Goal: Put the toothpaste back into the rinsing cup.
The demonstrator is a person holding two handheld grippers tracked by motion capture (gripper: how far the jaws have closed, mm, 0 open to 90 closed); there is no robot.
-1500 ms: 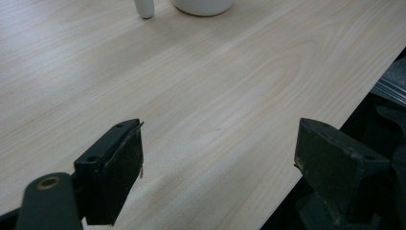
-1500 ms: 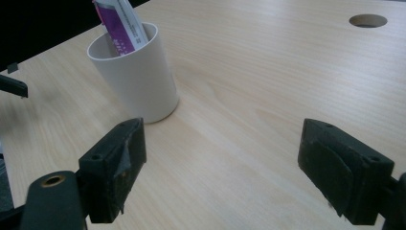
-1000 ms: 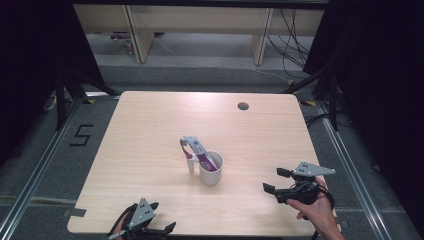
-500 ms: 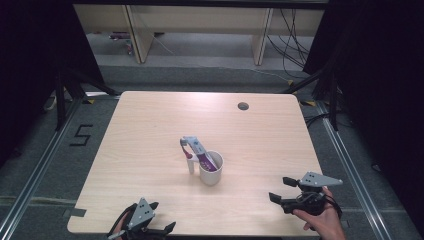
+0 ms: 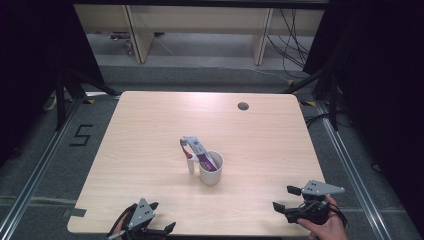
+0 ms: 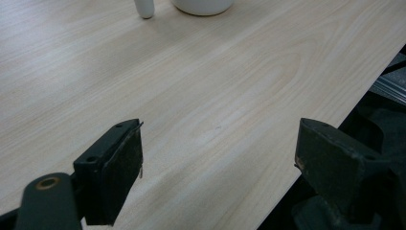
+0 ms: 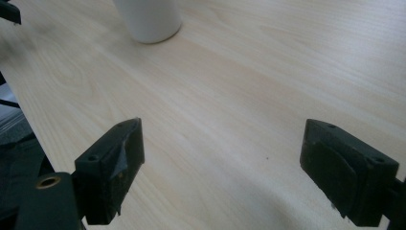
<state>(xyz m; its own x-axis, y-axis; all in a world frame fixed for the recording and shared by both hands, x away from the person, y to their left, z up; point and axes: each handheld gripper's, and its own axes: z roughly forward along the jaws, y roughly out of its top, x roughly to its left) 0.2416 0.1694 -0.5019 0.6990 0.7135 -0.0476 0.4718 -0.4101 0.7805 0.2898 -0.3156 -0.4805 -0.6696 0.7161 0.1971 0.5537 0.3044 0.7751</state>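
**A:** Where are the two grippers?

**B:** The left gripper [image 5: 159, 220] sits at the table's near edge, jaws spread wide with bare wood between them. The right gripper [image 5: 287, 198], held in a hand [image 5: 327, 229] near the front right corner, is also spread wide and grips nothing.

**A:** And farther out?

**B:** Around the middle of the light wooden table [image 5: 150, 130] stands a white mug [image 5: 211, 168]. A purple-and-white toothpaste tube [image 5: 200, 151] leans out of it to the left. A white toothbrush [image 5: 190, 160] stands just beside the mug's left side; whether they touch is unclear.
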